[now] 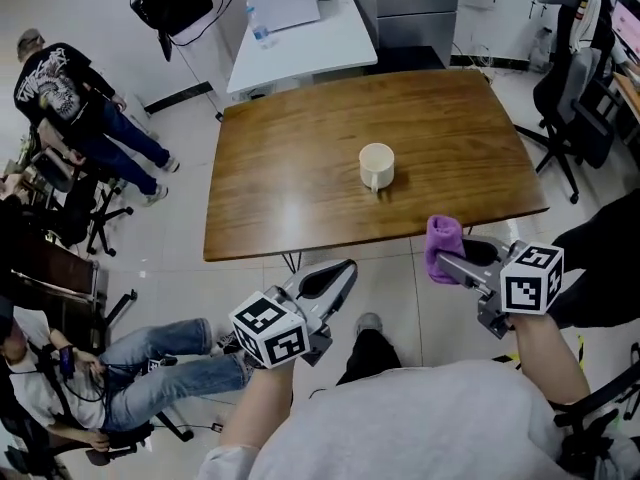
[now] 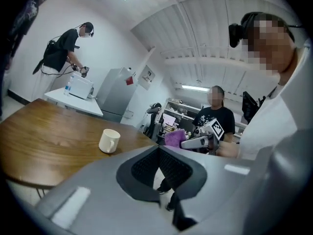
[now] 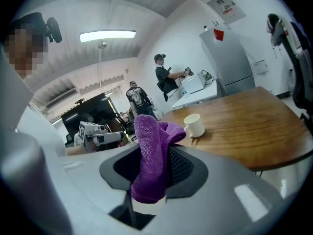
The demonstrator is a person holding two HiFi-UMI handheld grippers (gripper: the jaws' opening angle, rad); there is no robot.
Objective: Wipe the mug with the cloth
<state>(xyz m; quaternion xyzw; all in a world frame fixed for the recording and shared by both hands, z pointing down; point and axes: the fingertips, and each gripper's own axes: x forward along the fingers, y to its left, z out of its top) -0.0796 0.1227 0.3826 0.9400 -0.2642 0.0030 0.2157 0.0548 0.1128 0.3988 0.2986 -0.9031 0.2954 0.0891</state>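
Closest in, the left gripper (image 1: 343, 271) hangs over the tiled floor short of the tabletop's (image 1: 300, 158) near edge. Its jaws are pressed together with nothing between them; its own view shows the two dark pads meeting along one line. Off to the right, at about the same nearness, the right gripper (image 1: 447, 265) is clenched on a purple cloth (image 1: 443, 236). In the right gripper view the cloth stands up between the pads as a folded bunch, its top flopping over to one side and its lower end hanging below the pads. This gripper is just short of the tabletop's near right edge, and the cloth touches nothing else.

Farther out, the cream mug (image 1: 376, 165) stands upright on the wooden tabletop, right of centre, with its handle turned toward the near edge. It is well apart from both grippers, and the wood around it is bare.

Beyond the tabletop a white table (image 1: 300, 38) carries a white box-shaped device. At the far left a person in a dark printed shirt (image 1: 70, 98) stands by some chairs, and a black office chair (image 1: 575, 88) stands at the far right.
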